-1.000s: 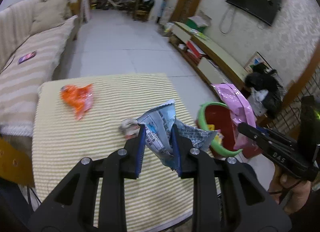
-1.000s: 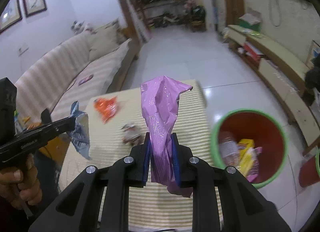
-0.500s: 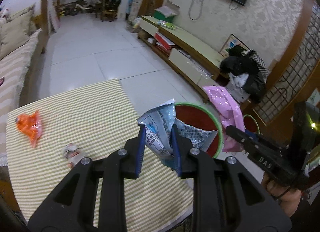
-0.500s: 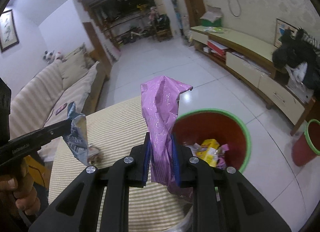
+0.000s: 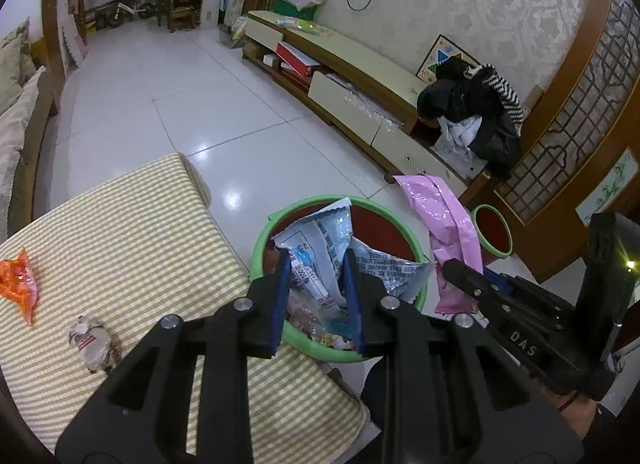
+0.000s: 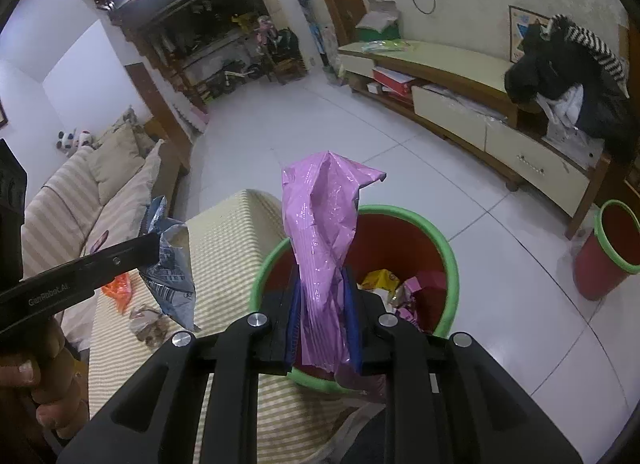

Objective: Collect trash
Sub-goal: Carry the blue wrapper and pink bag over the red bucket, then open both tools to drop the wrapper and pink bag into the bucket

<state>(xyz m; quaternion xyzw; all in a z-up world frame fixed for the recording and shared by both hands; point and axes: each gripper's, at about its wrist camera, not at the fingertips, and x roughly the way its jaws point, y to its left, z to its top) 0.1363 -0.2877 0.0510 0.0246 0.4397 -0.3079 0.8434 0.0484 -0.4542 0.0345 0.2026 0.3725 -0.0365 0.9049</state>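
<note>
- The left gripper [image 5: 316, 296] is clenched on a crumpled silver-blue printed foil snack wrapper [image 5: 320, 248], held over the near rim of the red plastic bin with a green rim [image 5: 262, 240].
- The right gripper [image 6: 322, 320] is clenched on a limp, glossy pink plastic bag [image 6: 320, 223], above the same bin's near edge.
- Both pieces look feather-light, thin and slick. They are pinched mid-body, which seems the sound place, though I'd expect them to flutter as they fall.
- The bin stands on the floor just off the table's 3 o'clock edge; bare white tile lies beyond at 12.
- On the yellow-striped cloth-covered table [image 5: 132, 223], an orange crumpled wrapper [image 5: 18, 284] and a small white crumpled scrap [image 5: 94, 348] wait at 9 o'clock.
- A smaller red bin [image 6: 608, 248] stands well apart at 3 o'clock.
</note>
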